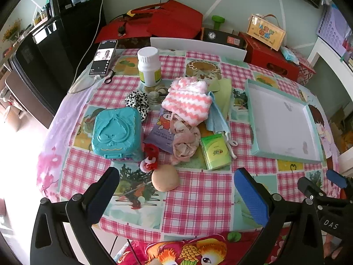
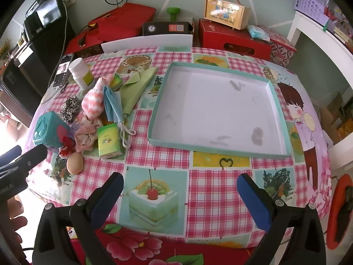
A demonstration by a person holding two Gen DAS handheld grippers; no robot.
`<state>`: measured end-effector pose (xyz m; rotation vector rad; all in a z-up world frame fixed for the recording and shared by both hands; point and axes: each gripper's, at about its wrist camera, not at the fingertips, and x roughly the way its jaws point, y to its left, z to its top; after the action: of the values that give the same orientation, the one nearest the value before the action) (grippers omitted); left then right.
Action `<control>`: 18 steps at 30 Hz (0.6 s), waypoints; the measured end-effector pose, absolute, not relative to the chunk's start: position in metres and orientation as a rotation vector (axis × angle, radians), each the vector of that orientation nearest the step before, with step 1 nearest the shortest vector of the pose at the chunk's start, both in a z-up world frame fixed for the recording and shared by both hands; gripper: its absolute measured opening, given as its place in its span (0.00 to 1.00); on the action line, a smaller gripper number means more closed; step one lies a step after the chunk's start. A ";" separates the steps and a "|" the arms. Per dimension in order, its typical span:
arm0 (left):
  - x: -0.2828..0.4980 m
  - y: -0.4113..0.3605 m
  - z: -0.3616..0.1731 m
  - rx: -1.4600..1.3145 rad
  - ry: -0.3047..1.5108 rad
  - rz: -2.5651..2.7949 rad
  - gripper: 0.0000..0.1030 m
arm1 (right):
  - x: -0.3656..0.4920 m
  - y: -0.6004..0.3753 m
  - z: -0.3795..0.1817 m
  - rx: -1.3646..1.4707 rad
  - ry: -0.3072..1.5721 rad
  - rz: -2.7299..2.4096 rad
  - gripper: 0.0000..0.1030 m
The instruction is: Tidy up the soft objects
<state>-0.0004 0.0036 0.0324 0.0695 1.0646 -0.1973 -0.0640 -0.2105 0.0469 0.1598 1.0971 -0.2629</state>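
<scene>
A heap of soft things lies left of a shallow teal tray (image 1: 250, 101) (image 2: 154, 112) with a bare white floor. In the heap: a pink-and-white knit piece (image 1: 187, 101) (image 2: 93, 103), a blue face mask (image 1: 217, 121) (image 2: 113, 105), a crumpled pink cloth (image 1: 185, 141) (image 2: 85, 138), a leopard scrunchie (image 1: 138, 102) (image 2: 69, 108), a green cloth (image 1: 225, 92) (image 2: 138, 84) and a red-white pompom (image 1: 151, 156). My left gripper (image 1: 176, 195) hangs open over the near table edge, just short of a beige sponge (image 1: 165, 177) (image 2: 75, 160). My right gripper (image 2: 179, 201) is open too, in front of the tray.
A teal plastic case (image 1: 117, 132), a green tissue pack (image 1: 217, 151) (image 2: 109, 140), a white pill bottle (image 1: 149, 66) and a phone (image 1: 103, 57) share the checked tablecloth. Red boxes (image 2: 233, 36) stand behind the table. A white shelf (image 2: 320, 35) is at the right.
</scene>
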 end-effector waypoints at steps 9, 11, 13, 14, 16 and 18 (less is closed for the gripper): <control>0.002 0.006 0.030 0.039 1.058 -0.199 1.00 | -0.062 -0.209 0.045 0.157 1.101 -0.256 1.00; 0.003 0.006 0.030 0.036 1.057 -0.203 1.00 | -0.061 -0.209 0.044 0.157 1.101 -0.254 1.00; 0.004 0.006 0.030 0.037 1.054 -0.206 1.00 | -0.060 -0.208 0.043 0.156 1.102 -0.252 1.00; 0.005 0.006 0.030 0.038 1.051 -0.208 1.00 | -0.059 -0.208 0.043 0.156 1.103 -0.251 1.00; 0.006 0.006 0.029 0.038 1.051 -0.214 1.00 | -0.058 -0.208 0.041 0.158 1.107 -0.250 1.00; 0.008 0.006 0.027 0.036 1.058 -0.220 1.00 | -0.056 -0.207 0.039 0.160 1.113 -0.248 1.00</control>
<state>0.0081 0.0063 0.0272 0.0359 1.0575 -0.2205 -0.0562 -0.2074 0.0391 0.1600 1.1127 -0.2482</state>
